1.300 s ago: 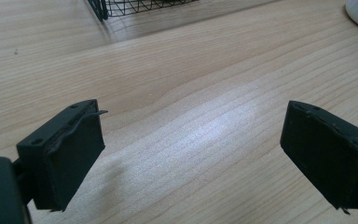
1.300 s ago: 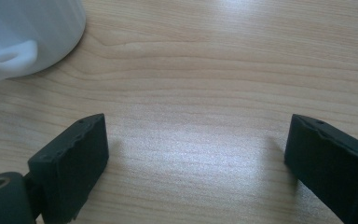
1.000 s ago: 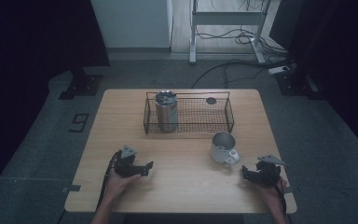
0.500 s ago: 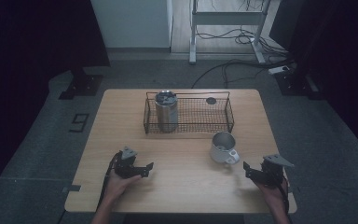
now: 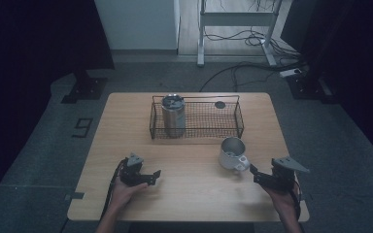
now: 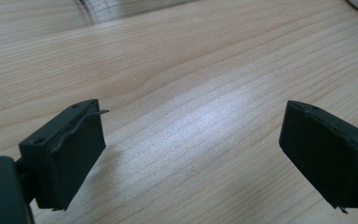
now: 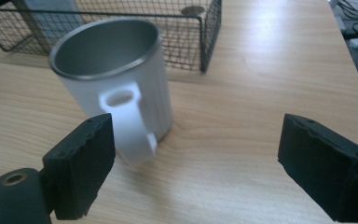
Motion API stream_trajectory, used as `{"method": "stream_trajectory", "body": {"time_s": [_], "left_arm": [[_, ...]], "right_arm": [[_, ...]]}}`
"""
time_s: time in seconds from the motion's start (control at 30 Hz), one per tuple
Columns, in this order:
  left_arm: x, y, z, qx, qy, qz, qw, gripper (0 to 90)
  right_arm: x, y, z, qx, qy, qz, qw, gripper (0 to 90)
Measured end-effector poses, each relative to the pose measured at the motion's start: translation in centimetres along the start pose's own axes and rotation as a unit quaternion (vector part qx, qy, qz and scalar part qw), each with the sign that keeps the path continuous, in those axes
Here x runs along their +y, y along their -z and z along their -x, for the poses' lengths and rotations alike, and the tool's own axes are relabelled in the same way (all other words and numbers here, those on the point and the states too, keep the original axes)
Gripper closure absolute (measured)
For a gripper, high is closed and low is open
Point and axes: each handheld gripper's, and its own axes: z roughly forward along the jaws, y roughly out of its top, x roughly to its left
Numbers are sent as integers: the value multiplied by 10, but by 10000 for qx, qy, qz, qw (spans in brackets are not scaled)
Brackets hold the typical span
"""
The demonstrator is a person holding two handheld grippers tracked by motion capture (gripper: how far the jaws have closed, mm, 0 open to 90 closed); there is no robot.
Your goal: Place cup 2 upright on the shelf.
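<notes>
Right hand-held gripper point(image 7: 196, 154): jaws apart, nothing between them.
White mug point(image 7: 116, 88): just ahead, handle nearest.
Left hand-held gripper point(image 6: 191, 154): jaws apart over bare tabletop point(image 6: 177, 84).

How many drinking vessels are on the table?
2: a white handled mug with metal rim on the bare wood, and a tall steel tumbler inside the black wire basket.

My table point(image 5: 189, 160) is pale wood with a soft sheen. The mug point(image 7: 116, 84) near my right gripper looks matt white outside, brushed metal inside. The far basket point(image 5: 196, 119) is dark wire mesh.
</notes>
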Motion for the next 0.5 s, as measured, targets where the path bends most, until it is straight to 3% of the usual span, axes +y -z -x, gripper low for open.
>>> {"method": "stream_trajectory", "body": {"time_s": [0.33, 0.5], "left_arm": [[-1, -1, 0, -45, 63, -50, 10000, 70], [-1, 2, -1, -74, 97, -2, 9999, 70]], "right_arm": [[12, -2, -11, 163, 32, 88, 9998, 109], [18, -14, -19, 306, 79, 25, 9995, 106]]}}
